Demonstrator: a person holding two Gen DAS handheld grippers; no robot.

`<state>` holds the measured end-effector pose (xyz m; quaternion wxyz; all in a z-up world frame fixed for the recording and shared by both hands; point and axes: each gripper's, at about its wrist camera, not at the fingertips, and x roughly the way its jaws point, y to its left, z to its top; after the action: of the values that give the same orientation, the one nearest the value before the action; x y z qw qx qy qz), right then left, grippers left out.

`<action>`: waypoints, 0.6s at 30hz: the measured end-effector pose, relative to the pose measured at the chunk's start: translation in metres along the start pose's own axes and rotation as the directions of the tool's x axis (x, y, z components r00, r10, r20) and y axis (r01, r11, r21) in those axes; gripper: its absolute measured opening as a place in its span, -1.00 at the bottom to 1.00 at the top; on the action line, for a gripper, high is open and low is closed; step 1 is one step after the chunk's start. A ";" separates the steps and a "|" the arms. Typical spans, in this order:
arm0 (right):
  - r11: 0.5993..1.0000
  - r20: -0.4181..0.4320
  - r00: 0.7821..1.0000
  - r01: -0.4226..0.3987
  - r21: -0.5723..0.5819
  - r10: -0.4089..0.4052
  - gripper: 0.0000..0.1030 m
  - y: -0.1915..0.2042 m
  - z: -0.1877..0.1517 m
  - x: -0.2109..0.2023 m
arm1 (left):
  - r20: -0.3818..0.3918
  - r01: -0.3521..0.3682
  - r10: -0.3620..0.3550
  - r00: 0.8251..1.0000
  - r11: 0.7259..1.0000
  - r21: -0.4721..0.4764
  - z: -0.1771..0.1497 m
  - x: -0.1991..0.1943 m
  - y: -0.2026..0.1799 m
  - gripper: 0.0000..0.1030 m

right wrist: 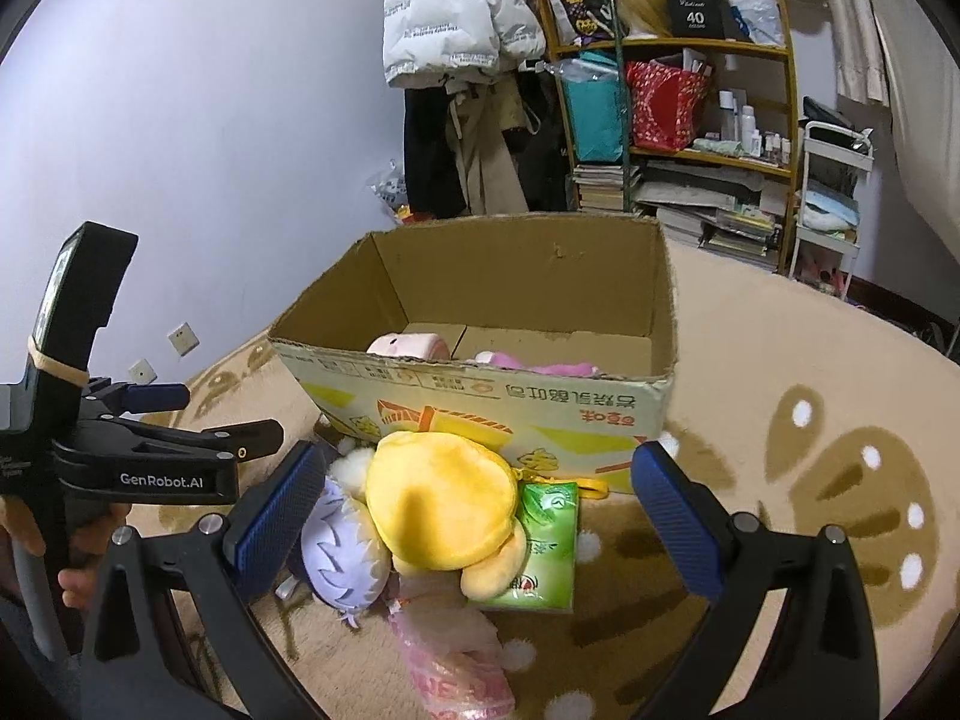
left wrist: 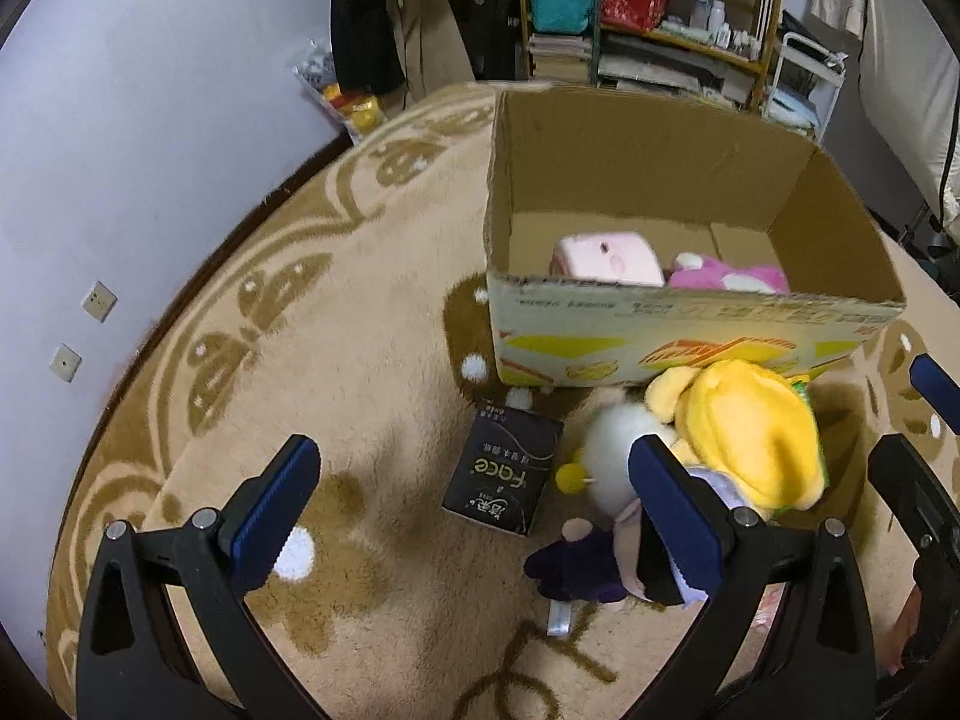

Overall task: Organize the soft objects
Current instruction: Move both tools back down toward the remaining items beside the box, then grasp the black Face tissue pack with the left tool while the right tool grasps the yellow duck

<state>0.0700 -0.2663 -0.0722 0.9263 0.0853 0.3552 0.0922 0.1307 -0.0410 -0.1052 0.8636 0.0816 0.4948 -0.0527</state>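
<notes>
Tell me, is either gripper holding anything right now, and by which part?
Nothing is held. The left gripper and right gripper are both open above the toys on the rug.

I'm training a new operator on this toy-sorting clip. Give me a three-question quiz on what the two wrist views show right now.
1. True or false: the cardboard box already holds two pink soft toys.
2. Which item lies directly under the yellow plush? A) green tissue pack B) black tissue pack C) white jacket
3. Fill in: both the left gripper and right gripper have their jaws ____.

Key
1. True: a pale pink plush and a magenta plush sit inside.
2. A: the green tissue pack; the black tissue pack lies apart on the rug.
3. open
</notes>
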 end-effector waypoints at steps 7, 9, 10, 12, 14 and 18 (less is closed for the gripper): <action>1.000 -0.045 0.999 -0.018 -0.016 0.018 1.00 0.002 -0.003 0.027 | -0.071 0.016 -0.019 0.997 0.999 -0.035 0.002 0.029 0.005 0.98; 1.000 -0.058 0.998 -0.022 -0.020 0.020 1.00 0.003 -0.005 0.034 | -0.095 0.022 -0.026 0.995 0.999 -0.043 0.001 0.037 0.006 0.98; 1.000 -0.064 0.998 -0.023 -0.019 0.021 1.00 0.002 -0.006 0.038 | -0.109 0.025 -0.030 0.994 0.999 -0.047 0.001 0.042 0.006 0.98; 0.999 -0.076 0.997 -0.029 -0.017 0.028 1.00 0.001 -0.008 0.043 | -0.128 0.026 -0.032 0.991 0.998 -0.053 -0.001 0.049 0.006 0.98; 0.999 -0.087 0.996 -0.034 -0.015 0.033 1.00 0.000 -0.009 0.048 | -0.149 0.023 -0.031 0.988 0.998 -0.056 -0.002 0.056 0.007 0.98; 0.999 -0.104 0.994 -0.046 -0.009 0.045 1.00 -0.003 -0.012 0.056 | -0.181 0.025 -0.038 0.983 0.997 -0.075 -0.003 0.068 0.010 0.98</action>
<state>0.1031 -0.2552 -0.1175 0.9047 0.0833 0.4002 0.1196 0.1644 -0.0314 -0.1644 0.8161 0.0470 0.5745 -0.0406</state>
